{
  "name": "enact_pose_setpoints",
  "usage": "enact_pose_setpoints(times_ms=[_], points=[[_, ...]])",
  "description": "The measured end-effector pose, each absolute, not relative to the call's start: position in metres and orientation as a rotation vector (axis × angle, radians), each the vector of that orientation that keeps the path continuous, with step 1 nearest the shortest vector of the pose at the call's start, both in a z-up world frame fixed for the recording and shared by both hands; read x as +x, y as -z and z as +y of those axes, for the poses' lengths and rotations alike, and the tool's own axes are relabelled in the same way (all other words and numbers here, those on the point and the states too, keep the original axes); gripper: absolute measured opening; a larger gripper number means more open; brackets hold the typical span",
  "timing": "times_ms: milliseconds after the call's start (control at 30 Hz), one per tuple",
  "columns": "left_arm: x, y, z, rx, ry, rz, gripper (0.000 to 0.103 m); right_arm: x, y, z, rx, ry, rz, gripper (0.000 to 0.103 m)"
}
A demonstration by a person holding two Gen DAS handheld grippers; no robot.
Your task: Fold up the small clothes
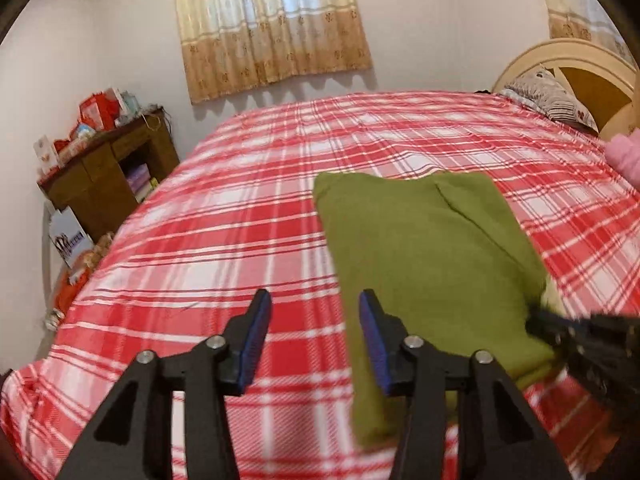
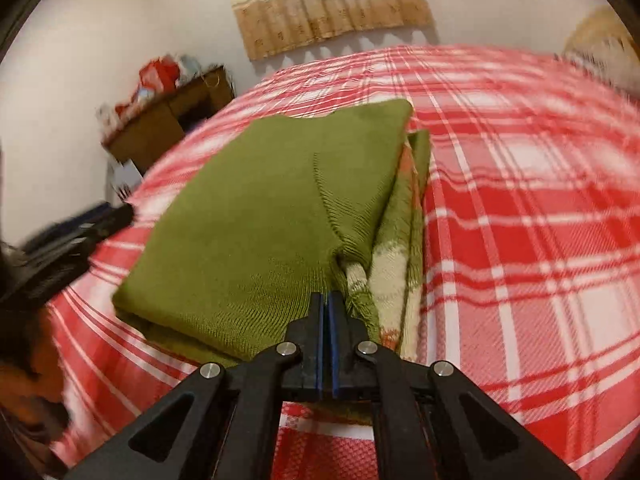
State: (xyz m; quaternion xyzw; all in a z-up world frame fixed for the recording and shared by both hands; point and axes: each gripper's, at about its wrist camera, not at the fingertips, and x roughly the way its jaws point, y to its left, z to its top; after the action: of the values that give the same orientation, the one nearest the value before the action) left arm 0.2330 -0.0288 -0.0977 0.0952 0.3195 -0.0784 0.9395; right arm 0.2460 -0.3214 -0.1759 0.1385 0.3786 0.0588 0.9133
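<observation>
Folded olive-green knitted sweater (image 1: 424, 256) lying on red-and-white plaid bedspread (image 1: 224, 232), near the foot end of the bed, roughly rectangular, seam line running diagonally across the top layer. From the right wrist view, same garment (image 2: 264, 224) seen stacked in several layers, with a cream, green and orange patterned knit layer (image 2: 394, 276) showing along its right edge. Left black two-finger gripper with blue pads (image 1: 316, 344) held wide apart, gripping nothing; left pad over bare bedspread, right pad (image 1: 374, 344) over the garment's left edge, contact not determinable. Right black two-finger gripper with blue pads (image 2: 329, 340) pressed nearly together, only a thin slit between pads, pinching the near edge of the sweater where the green fabric bunches into a small pucker. Right gripper also visible as a blurred dark shape at the garment's near right corner (image 1: 580, 344) in the left view; left gripper blurred at far left (image 2: 72, 236) in the right view, just beside the sweater's left side. Beige patterned curtain (image 1: 272, 24) on the pale back wall. Brown wooden side cabinet (image 1: 108, 172) left of the bed, cluttered with red boxes. Cream curved wooden headboard (image 1: 576, 68) and patterned pillow (image 1: 548, 96) at far right. Pink fabric item (image 1: 626, 156) at the right edge, identity unclear.
</observation>
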Motion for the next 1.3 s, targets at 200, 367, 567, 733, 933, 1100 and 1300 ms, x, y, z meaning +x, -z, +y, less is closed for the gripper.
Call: enact_pose_setpoints(times_ms=[200, 367, 567, 733, 933, 1100, 1300], points=[[0.239, 0.132, -0.040, 0.200, 0.148, 0.695, 0.032, 0.245, 0.177, -0.319, 0.301, -0.132, 0.769, 0.001], [0.221, 0.139, -0.038, 0.273, 0.165, 0.679, 0.029, 0.240, 0.175, -0.322, 0.321, -0.133, 0.790, 0.002], [0.234, 0.103, -0.017, 0.197, 0.242, 0.691, 0.059, 0.243, 0.121, -0.335, 0.266, -0.069, 0.678, 0.003], [0.271, 0.076, -0.018, 0.077, 0.202, 0.655, 0.068, 0.298, 0.105, -0.336, 0.195, -0.053, 0.676, 0.003], [0.316, 0.114, -0.057, 0.110, 0.181, 0.776, 0.038, 0.363, 0.154, -0.342, 0.142, 0.025, 0.807, 0.003], [0.299, 0.130, -0.077, 0.230, 0.122, 0.677, 0.037, 0.361, 0.165, -0.350, 0.132, -0.004, 0.743, 0.003], [0.297, 0.130, -0.079, 0.266, 0.111, 0.656, 0.037, 0.358, 0.164, -0.345, 0.104, 0.015, 0.726, 0.003]])
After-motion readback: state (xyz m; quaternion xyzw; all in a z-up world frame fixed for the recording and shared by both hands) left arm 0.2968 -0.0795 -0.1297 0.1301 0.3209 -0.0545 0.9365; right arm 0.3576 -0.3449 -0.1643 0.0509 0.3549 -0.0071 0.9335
